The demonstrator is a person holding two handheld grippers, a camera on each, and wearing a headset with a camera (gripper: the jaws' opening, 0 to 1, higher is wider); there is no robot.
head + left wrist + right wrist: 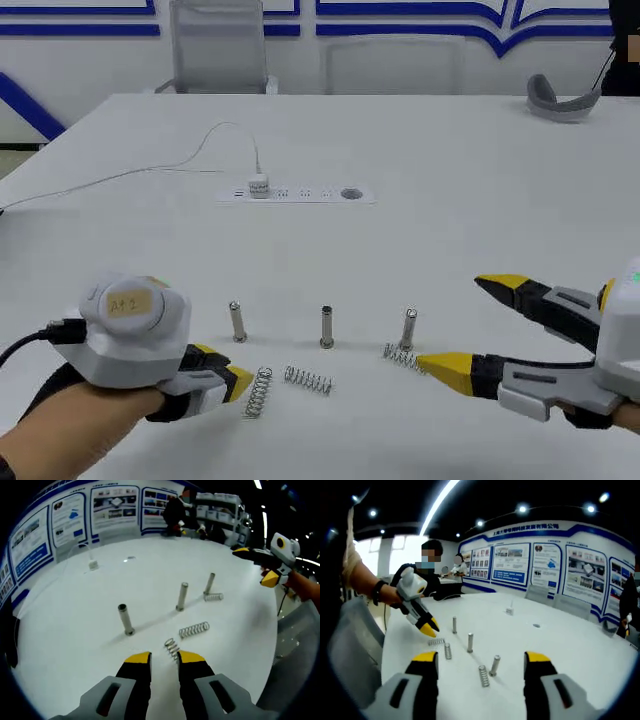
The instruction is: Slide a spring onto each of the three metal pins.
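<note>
left gripper (164,656) fingers narrowly parted, empty, first spring (171,647) just ahead of their tips, right gripper (460,325) fingers spread wide, second spring (402,355) just beside one fingertip, three pins (326,326) upright on the surface (450,150) beyond

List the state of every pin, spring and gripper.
Left pin: upright, bare.
Middle pin: upright, bare.
Right pin: upright, bare.
Left spring: lying flat, just ahead of the left gripper's tips.
Middle spring: lying flat.
Right spring: lying flat by the right pin's foot.
Left gripper: slightly open, empty.
Right gripper: wide open, empty.
</note>
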